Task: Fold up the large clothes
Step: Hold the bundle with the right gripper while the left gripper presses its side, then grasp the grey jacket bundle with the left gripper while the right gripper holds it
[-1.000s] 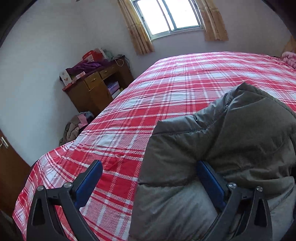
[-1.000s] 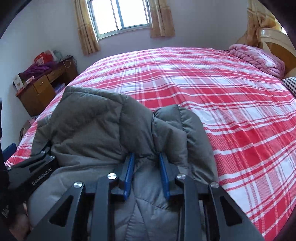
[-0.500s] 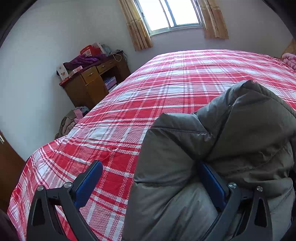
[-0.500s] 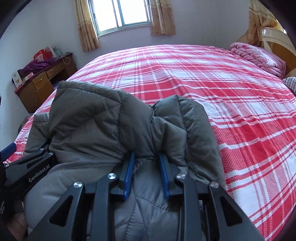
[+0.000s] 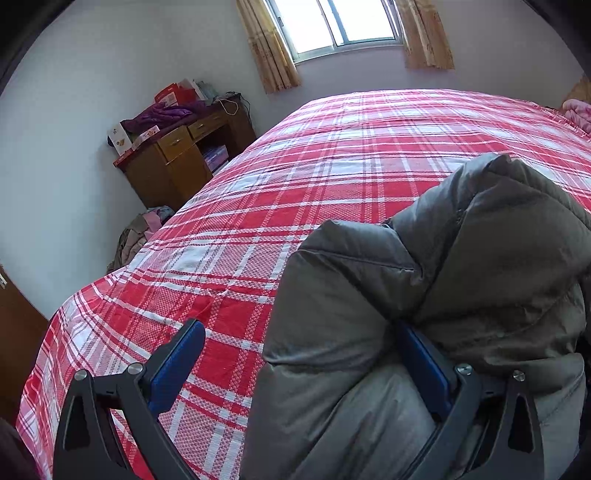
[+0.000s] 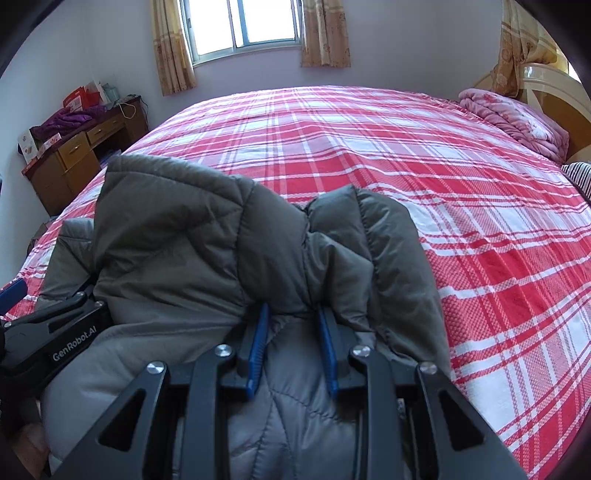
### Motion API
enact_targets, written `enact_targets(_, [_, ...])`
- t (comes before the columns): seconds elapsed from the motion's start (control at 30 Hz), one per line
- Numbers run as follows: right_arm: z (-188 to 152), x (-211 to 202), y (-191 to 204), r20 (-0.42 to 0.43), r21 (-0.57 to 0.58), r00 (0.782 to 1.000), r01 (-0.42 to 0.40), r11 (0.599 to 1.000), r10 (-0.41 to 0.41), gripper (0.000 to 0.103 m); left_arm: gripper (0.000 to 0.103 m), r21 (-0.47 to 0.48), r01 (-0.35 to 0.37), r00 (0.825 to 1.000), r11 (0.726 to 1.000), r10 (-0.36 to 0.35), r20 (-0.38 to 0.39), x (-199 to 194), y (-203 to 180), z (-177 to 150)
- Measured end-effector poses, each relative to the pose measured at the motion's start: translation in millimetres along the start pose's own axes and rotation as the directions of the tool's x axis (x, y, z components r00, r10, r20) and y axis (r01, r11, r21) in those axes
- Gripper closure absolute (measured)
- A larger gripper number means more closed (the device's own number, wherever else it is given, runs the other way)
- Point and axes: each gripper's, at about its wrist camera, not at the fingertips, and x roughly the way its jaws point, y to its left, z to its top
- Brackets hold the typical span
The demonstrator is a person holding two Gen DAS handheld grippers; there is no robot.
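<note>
A bulky grey padded jacket (image 6: 192, 236) is lying bunched at the near edge of a bed covered in a red and white plaid sheet (image 6: 424, 177). The right gripper (image 6: 291, 325) is pinching a thick fold of the jacket between its two blue pads (image 6: 258, 343), which are sitting close together with the fabric bulging up and over their tips. The left gripper (image 5: 295, 354) is standing with its jaws spread wide: its left blue finger (image 5: 177, 365) is hovering over bare sheet, while the other finger (image 5: 424, 365) is tucked under a fold of the jacket (image 5: 443, 288); whether that finger is pressing on the cloth is hard to tell, since the padding is hiding its tip. In the right wrist view, the left gripper's black body (image 6: 55, 332) is showing at the jacket's left side. A wooden desk (image 5: 177, 162) piled with clutter is standing against the far wall beside the bed, under a curtained window (image 5: 343, 26). A pink quilt (image 6: 513, 118) is lying folded at the head of the bed, well apart from the jacket.
</note>
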Motion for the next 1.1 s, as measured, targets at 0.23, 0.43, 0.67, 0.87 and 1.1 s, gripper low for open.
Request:
enact_targets(0.23, [0,1,2,-0.004,-0.005,1.000,0.007,1.000,-0.007,0.073,0.001,0.002,0.000,1.000,1.000,0.000,-0.002,1,0,0])
enact_targets(0.43, [1,3,5,-0.012,-0.018,1.000,0.025,1.000,-0.025,0.073,0.001,0.011,-0.003,1.000,1.000,0.003,-0.010,5,-1,-1])
enact_targets(0.67, [0,4,8,-0.016,-0.025,0.999,0.037,0.999,-0.037,0.073,0.001,0.018,-0.003,1.000,1.000,0.004,-0.014,6,0,-1])
enact_targets(0.87, [0,3,8,-0.017,-0.025,0.999,0.036,0.999,-0.037,0.073,0.001,0.036,0.002,1.000,0.999,-0.001,-0.021,3,2,2])
enact_targets(1.1, [26,-35,-4,0.069,0.058,0.998,-0.006,0.998,0.002,0.043,0.001,-0.098,0.143,0.989,0.985,-0.138,0.055,-34,28,49])
